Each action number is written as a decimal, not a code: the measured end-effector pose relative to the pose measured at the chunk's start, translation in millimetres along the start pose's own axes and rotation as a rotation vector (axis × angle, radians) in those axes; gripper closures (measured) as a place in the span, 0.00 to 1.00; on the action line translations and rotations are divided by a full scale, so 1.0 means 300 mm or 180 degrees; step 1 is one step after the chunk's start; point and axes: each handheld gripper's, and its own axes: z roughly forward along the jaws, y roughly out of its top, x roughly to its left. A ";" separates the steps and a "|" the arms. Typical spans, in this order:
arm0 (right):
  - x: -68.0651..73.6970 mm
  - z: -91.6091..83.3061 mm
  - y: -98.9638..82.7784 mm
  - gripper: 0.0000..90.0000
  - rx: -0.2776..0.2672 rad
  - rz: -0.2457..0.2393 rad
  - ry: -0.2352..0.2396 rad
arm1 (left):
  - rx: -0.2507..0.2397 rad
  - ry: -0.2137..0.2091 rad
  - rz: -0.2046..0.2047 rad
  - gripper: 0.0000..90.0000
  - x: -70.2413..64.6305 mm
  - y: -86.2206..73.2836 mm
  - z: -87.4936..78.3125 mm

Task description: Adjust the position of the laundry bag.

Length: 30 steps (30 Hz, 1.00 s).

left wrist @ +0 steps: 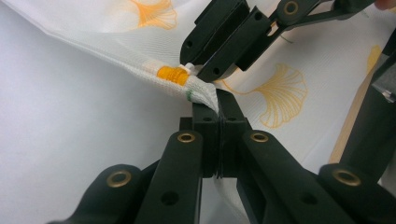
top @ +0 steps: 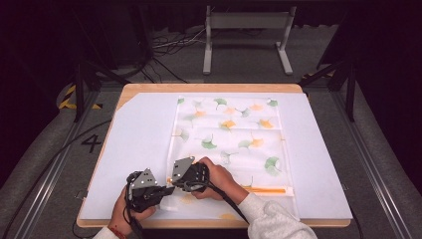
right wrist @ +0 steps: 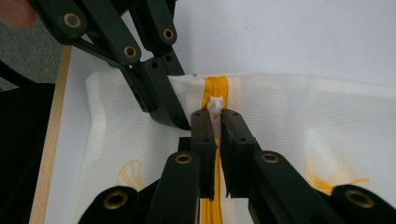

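White table [top: 139,134] held the ginkgo-print mesh bag [top: 229,129] mid-frame; left gripper [left wrist: 212,105] clamped its corner, right gripper [right wrist: 215,122] pinched the zipper pull [right wrist: 215,106], which looked liable to slip under a skewed tug

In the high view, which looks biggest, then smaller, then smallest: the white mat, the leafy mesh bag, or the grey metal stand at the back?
1. White mat, the biggest by far.
2. Leafy mesh bag, which lies on the mat.
3. Grey metal stand, the smallest as it looks. It is farther from the camera, so it may really be bigger than it looks.
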 end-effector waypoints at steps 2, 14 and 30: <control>-0.004 -0.001 -0.002 0.95 -0.0005 0.0015 0.0006 | -0.0011 0.0004 -0.0003 0.98 -0.002 0.000 -0.003; -0.002 0.012 -0.023 0.95 0.0182 -0.0006 -0.0028 | -0.0103 0.0087 0.0014 0.98 0.000 0.000 -0.022; 0.011 0.000 -0.071 0.95 0.0362 -0.0074 -0.0044 | -0.0055 0.0098 0.0124 0.98 -0.018 -0.003 -0.011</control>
